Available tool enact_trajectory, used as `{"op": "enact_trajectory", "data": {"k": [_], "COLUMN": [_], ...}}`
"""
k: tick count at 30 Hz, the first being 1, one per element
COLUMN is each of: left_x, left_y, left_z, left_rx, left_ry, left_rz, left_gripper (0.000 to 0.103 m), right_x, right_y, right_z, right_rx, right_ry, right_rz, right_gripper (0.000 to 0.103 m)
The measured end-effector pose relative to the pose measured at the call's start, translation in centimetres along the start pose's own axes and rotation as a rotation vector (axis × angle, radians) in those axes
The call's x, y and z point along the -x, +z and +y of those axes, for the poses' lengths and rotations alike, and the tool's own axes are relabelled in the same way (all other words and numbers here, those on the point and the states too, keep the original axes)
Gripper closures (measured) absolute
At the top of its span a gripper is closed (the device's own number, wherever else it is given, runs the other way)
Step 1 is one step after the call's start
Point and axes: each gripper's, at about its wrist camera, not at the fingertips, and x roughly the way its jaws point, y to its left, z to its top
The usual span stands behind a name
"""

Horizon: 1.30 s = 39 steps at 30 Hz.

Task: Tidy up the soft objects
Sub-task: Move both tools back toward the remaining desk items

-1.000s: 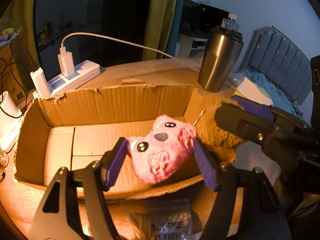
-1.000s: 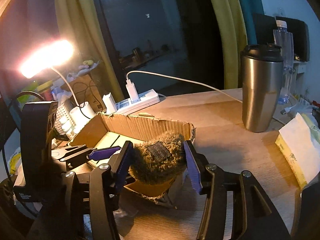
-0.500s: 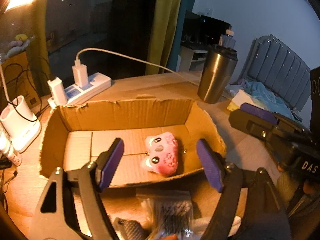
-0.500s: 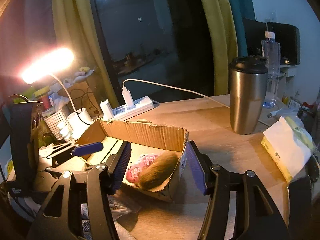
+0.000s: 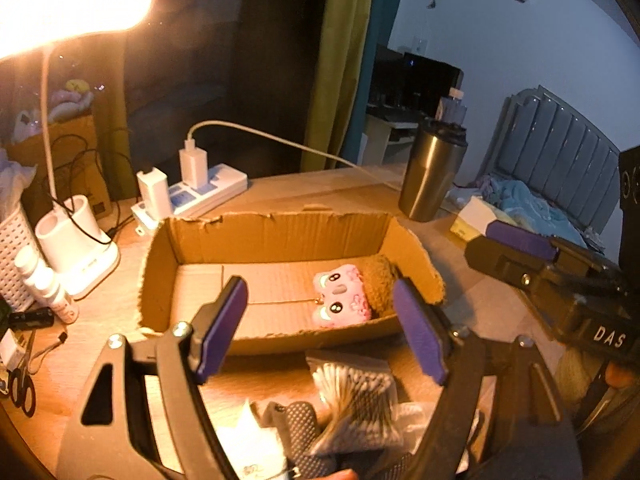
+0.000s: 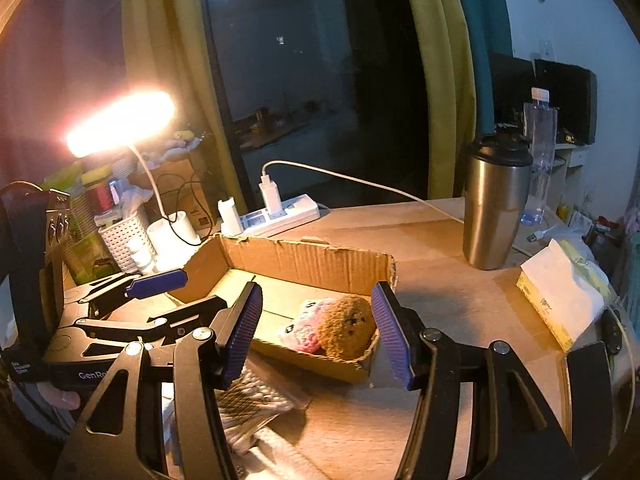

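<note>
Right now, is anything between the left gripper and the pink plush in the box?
Only the box's low near wall, which the left gripper can reach over. The jaws are open and empty; the pink plush lies uncovered against the brown plush.

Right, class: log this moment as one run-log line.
left gripper: open, empty | right gripper: open, empty | pink plush and brown plush: side by side, touching, in cardboard box

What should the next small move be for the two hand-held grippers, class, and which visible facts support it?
Probably draw both back from the cardboard box and look for another soft item. The pink plush and brown plush already lie side by side inside it, and the left hand-held gripper and right hand-held gripper are open with nothing between their pads.
</note>
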Motion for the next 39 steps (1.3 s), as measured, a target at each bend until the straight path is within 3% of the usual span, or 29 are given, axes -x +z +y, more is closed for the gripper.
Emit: {"op": "enact_trajectory", "data": {"k": [24, 39], "left_x": [8.0, 8.3], "left_y": [-4.3, -8.9], "left_z": [4.7, 8.4], "left_rx": [0.053, 0.112], "left_ry": [0.024, 0.057], "left_rz": [-0.072, -0.016], "left_gripper": [0.026, 0.025], "right_x": [3.0, 1.6], "right_y": [-1.7, -5.0], "right_z": [7.1, 9.2], "right_rx": [0.074, 0.079], "right_ry": [-0.016, -0.033], "right_rz": [0.002, 0.081], "right_gripper": [0.041, 0.033]}}
